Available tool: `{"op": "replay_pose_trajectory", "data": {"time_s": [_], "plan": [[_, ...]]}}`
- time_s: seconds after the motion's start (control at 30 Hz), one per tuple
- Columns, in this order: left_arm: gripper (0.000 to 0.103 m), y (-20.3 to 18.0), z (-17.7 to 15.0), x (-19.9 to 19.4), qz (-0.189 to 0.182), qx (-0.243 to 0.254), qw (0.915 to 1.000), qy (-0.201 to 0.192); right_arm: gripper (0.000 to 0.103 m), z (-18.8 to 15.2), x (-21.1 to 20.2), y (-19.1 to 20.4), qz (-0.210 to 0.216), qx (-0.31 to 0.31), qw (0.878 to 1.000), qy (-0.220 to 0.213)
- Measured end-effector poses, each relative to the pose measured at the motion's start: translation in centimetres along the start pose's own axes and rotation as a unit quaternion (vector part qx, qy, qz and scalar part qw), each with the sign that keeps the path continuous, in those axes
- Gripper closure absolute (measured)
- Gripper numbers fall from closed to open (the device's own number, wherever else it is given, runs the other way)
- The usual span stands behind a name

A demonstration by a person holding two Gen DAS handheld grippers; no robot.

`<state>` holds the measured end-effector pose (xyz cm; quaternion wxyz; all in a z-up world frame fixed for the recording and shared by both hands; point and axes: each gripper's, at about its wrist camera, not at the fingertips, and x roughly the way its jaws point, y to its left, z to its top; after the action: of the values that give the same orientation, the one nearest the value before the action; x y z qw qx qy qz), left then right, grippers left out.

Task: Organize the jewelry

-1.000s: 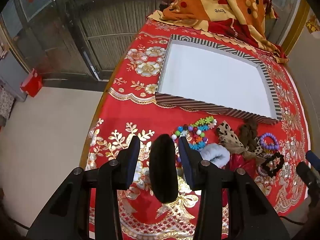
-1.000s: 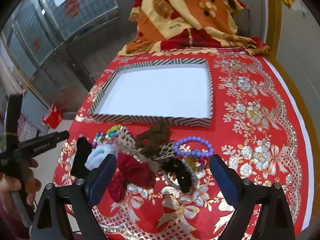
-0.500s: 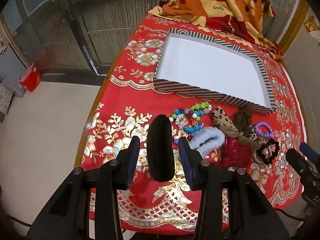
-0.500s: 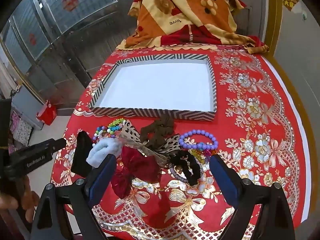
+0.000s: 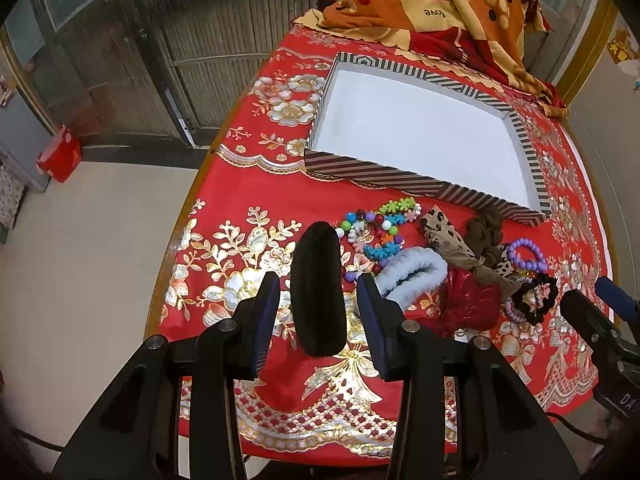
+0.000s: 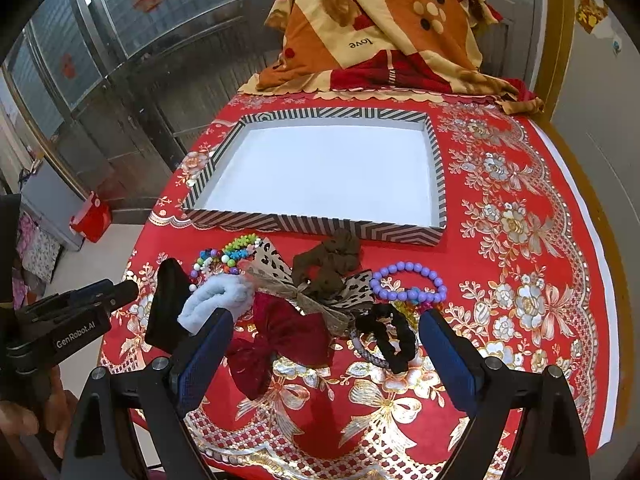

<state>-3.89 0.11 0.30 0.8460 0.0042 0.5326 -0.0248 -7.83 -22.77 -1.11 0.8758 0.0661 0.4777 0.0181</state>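
Far left, the left gripper point(image 5: 318, 280) has its jaws part-spread around a black, soft-looking oblong pad or hair piece point(image 5: 318, 292). Red cloth shows on both sides of it, so the pads are not pressing. I cannot tell whether it rests on the red and gold flowered tablecloth point(image 6: 520, 240).

Next comes a strand of many-coloured beads point(image 6: 224, 256). It looks light, hard and slippery, and I would pinch across the strand rather than on one bead. Touching it is a pale blue fluffy scrunchie point(image 6: 216, 300), which is soft and squashy, so any part of the loop should do.

In the middle, a leopard-print fabric bow point(image 6: 276, 268) overlaps a dark red bow point(image 6: 276, 336) and a brown crinkled scrunchie point(image 6: 328, 260). All three are limp and apt to drag their neighbours along, and the bows look best taken at the knot.

The right gripper point(image 6: 326, 320) hovers over this heap with its jaws spread wide, gripping nothing.

Further right lies a purple bead bracelet point(image 6: 408, 280), springy and likely to roll off the pads. A black scrunchie point(image 6: 388, 332) is just beside it.

Behind the whole row sits the empty striped cardboard tray point(image 6: 312, 226) with a white floor. I judge it is where everything is meant to go.
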Motion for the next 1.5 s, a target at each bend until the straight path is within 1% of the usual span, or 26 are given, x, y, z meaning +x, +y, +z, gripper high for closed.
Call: {"op": "replay_pose_trajectory", "data": {"time_s": [0.43,1.5], "plan": [[0.064,0.2,0.1,1.0,0.003,0.002,0.9999,0.009,0.011,0.4,1.0,-0.2,0.001,0.015,1.0,0.017],[0.064,0.1,-0.2,1.9,0.011,0.006,0.9997,0.022,0.011,0.3,1.8,-0.3,-0.001,0.014,0.999,0.034]]}}
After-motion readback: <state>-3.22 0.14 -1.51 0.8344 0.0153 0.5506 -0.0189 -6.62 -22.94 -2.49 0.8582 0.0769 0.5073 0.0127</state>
